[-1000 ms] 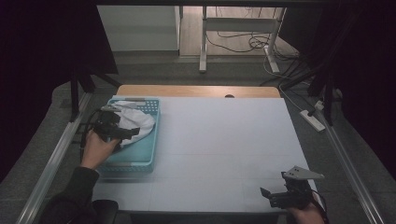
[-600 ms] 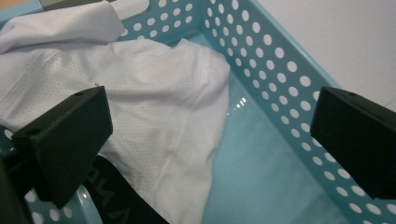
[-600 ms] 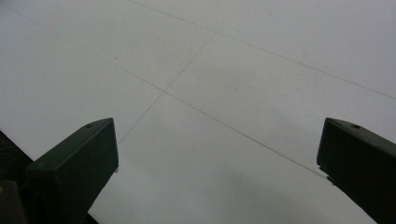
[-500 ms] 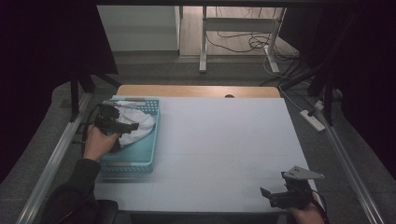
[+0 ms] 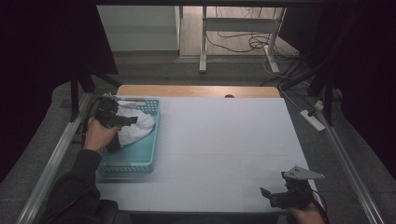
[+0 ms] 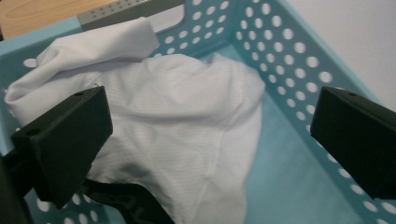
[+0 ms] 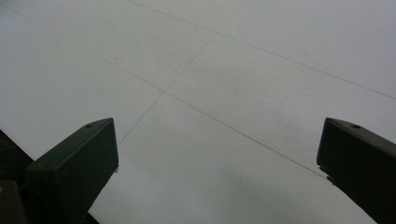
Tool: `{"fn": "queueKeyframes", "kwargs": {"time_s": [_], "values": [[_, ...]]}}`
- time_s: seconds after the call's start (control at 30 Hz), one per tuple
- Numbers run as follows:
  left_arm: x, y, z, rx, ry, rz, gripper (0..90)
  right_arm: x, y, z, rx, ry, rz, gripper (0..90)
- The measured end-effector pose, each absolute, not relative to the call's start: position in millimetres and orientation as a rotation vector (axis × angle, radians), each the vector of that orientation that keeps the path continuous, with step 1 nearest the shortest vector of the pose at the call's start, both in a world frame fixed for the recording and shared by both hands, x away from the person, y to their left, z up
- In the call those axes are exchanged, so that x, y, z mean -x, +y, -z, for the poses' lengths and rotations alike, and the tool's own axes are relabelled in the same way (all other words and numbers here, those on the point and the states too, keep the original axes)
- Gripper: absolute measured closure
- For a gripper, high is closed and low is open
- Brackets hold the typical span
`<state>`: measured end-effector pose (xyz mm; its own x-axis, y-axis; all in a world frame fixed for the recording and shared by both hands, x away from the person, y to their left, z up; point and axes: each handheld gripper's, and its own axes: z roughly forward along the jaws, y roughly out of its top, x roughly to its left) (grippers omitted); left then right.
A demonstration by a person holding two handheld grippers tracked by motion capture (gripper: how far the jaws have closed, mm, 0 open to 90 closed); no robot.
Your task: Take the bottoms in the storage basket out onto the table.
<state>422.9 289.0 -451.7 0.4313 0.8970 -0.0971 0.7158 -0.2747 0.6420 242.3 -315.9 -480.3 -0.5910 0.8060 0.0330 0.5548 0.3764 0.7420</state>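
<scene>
Your left gripper (image 5: 122,120) hangs over the turquoise perforated basket (image 5: 140,156) at the far left of the surface (image 5: 224,149), jaws spread wide. The crumpled white garment (image 6: 187,121) lies straight ahead and below between them, bunched toward the basket's far corner, its black waistband (image 6: 126,205) nearest you. This hand is by far the closer one, so dropping down onto the fabric looks like the move. Your right gripper (image 5: 275,196) waits at the near right edge, well apart, jaws also wide open over bare surface
</scene>
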Motion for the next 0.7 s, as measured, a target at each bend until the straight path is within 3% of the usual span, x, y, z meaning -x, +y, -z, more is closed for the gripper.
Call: {"fn": "queueKeyframes", "kwargs": {"time_s": [0.7], "values": [[-470.8,297.3,485.1,-2.107,1.478,-0.334,0.0,-242.2,-315.9,480.4,-1.187,2.311,-1.051,0.0]]}}
